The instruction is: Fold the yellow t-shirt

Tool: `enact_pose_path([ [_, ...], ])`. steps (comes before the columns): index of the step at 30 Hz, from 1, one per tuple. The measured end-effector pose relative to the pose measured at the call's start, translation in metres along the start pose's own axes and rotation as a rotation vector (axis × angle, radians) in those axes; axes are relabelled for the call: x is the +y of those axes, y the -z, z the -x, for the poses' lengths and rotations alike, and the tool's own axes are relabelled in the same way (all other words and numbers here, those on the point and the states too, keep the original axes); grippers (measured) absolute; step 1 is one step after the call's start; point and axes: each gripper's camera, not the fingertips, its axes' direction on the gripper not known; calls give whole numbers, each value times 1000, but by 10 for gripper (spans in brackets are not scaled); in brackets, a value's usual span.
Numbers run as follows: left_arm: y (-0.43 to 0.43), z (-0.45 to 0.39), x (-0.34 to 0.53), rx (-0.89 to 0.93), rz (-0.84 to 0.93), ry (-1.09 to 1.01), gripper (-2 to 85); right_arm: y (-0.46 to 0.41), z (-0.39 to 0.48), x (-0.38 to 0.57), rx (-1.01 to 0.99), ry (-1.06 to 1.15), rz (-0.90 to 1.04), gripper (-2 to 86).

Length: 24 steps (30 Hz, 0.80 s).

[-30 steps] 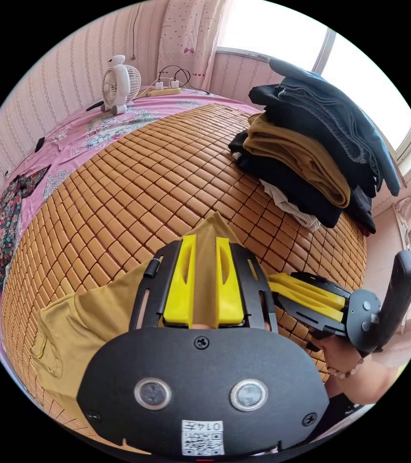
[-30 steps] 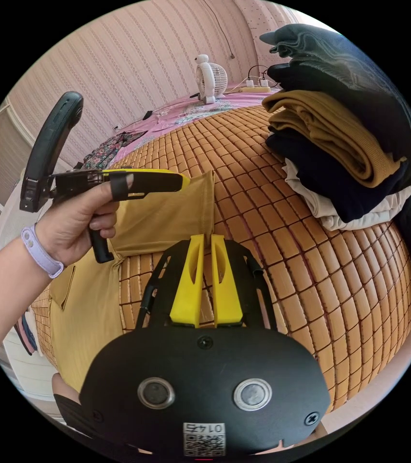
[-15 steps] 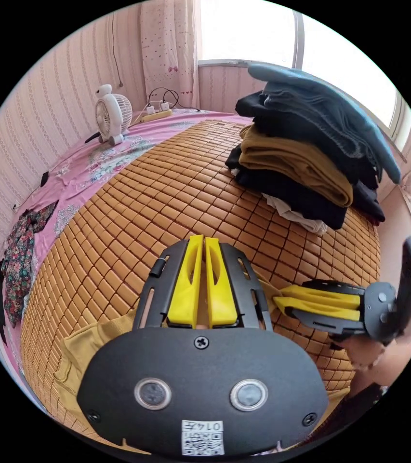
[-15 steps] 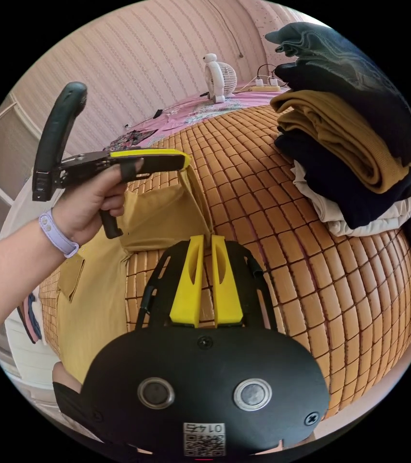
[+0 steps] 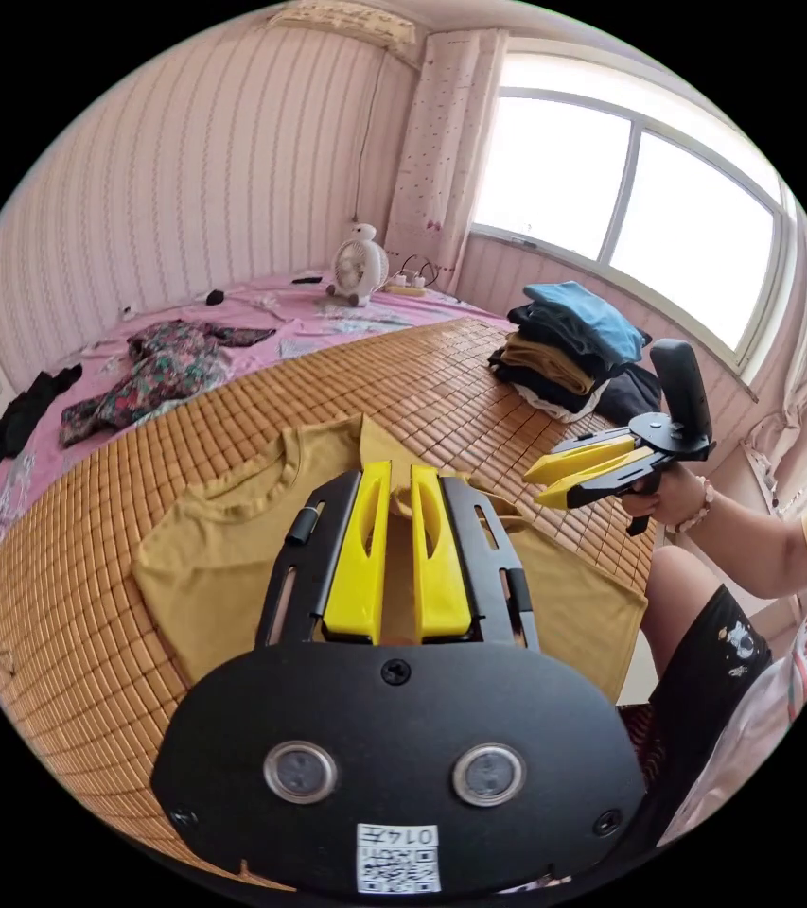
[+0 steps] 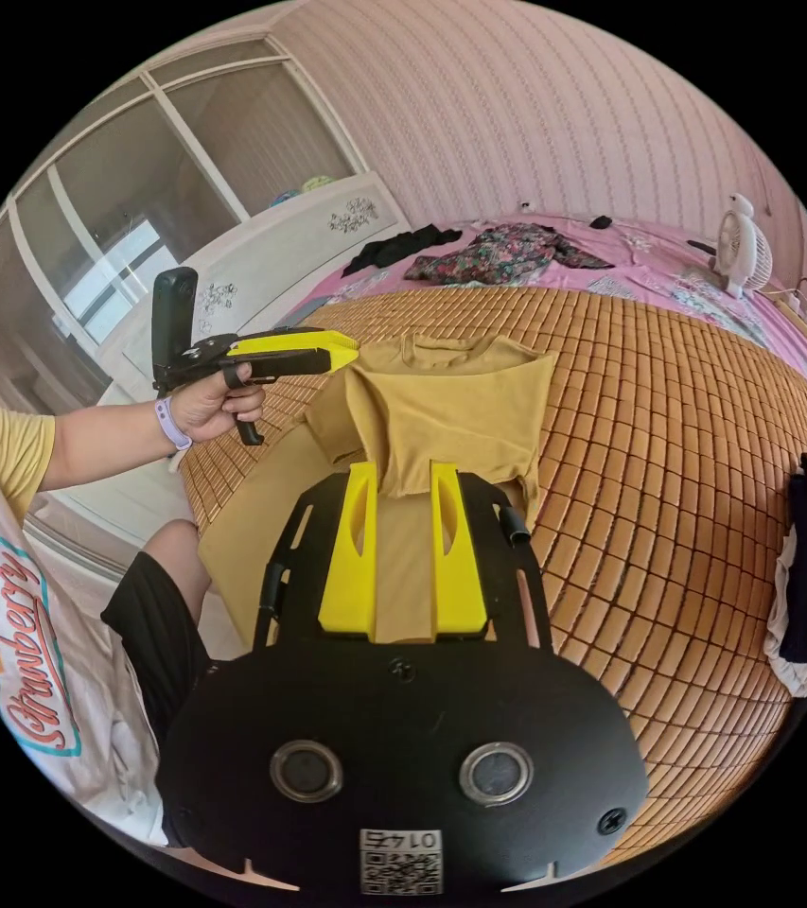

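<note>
Left gripper view, item one: yellow t-shirt [image 5: 214, 577], lying on the bamboo mat [image 5: 91, 605] that covers the near part of the bed, collar turned towards the pink sheet, lower part reaching the mat's edge by the person's knee. One portion is doubled over on top of the rest.

Left gripper [image 5: 401, 473]: jaws drawn close together, a raised fold of the shirt pinched at their tips. In the right gripper view the same gripper [image 6: 351, 355] shows side-on in the person's hand [image 6: 209, 402], a purple band at the wrist. The shirt [image 6: 450, 407] rises in a peak to its tip, and the lifted cloth falls away in a flap over the flat part.

Right gripper [image 5: 540, 480]: held in the other hand [image 5: 673, 492] just off the shirt's far side, above the mat, jaws spread in a V with nothing between them. In its own view the right gripper [image 6: 401, 473] has its jaws parted over the shirt, whose cloth shows in the gap.

Surroundings:
- Pile of folded clothes [image 5: 564, 350], dark, mustard and blue, on the mat near the window [image 5: 630, 208], well apart from the shirt.
- Pink sheet [image 5: 261, 317], beyond the mat.
- Small white fan [image 5: 356, 265], on the sheet by the wall.
- Floral garment [image 5: 152, 369], loose on the sheet.
- Black garment [image 5: 20, 416], at the sheet's edge.
</note>
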Motion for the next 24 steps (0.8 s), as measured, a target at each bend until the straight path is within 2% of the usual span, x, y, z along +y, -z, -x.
enact_pose_path([
  [5,27,51,57,-91,83,106,61,-1,0,1,33,-44,-8,71],
  [9,50,104,79,-167,60,237,71,-7,-20,-16,134,-93,-47,81],
  [12,53,146,85,-209,57,353,76,-27,-37,-40,230,-93,-22,85],
  [17,53,208,83,-223,37,502,82,-60,-72,-81,268,-145,1,90],
  [20,49,235,77,-231,33,552,86,-81,-89,-107,250,-185,14,91],
  [24,37,261,68,-239,107,567,45,-106,-100,-134,283,-199,48,91],
])
